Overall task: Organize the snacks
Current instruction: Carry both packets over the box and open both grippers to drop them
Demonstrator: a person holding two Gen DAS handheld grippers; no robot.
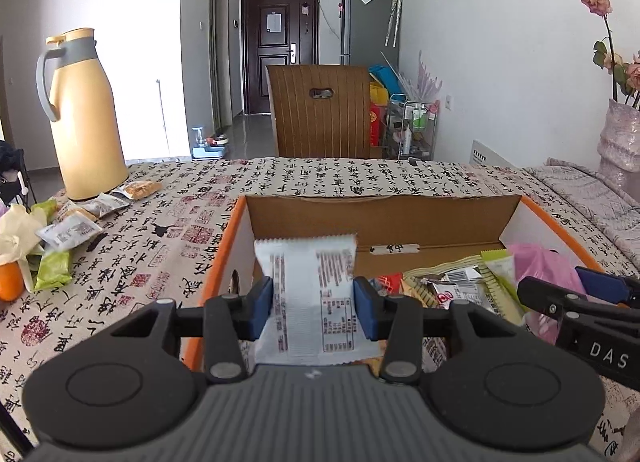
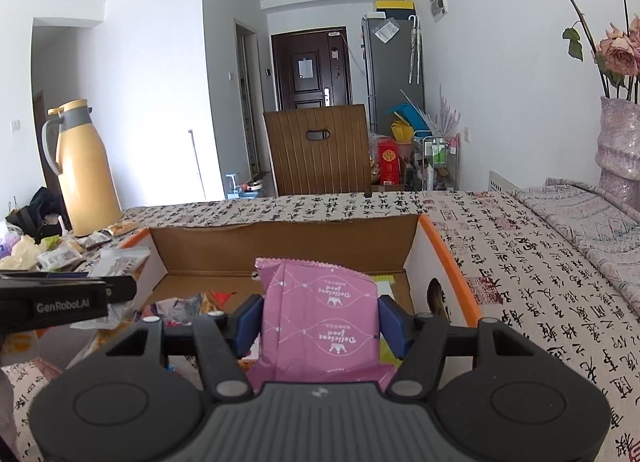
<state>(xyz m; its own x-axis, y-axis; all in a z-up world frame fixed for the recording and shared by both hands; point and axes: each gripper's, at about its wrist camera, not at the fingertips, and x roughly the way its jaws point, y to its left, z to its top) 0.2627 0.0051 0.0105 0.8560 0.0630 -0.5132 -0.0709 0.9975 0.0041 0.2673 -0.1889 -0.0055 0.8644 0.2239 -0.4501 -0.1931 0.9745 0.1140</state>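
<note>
Between our left gripper [image 1: 313,308] pads sits a white snack packet [image 1: 310,294], pads against its two edges, poised over the near left corner of the cardboard box [image 1: 384,218]. Our right gripper [image 2: 320,326] is clamped partway on a pink snack packet [image 2: 320,322] above the box's right half. We judge this the dropping-in step: both packets need lowering among the snacks already inside, then the jaws must spread wider. More loose packets [image 1: 76,222] wait on the counter [image 1: 160,246] at nine o'clock, beside the yellow flask [image 1: 86,118].
</note>
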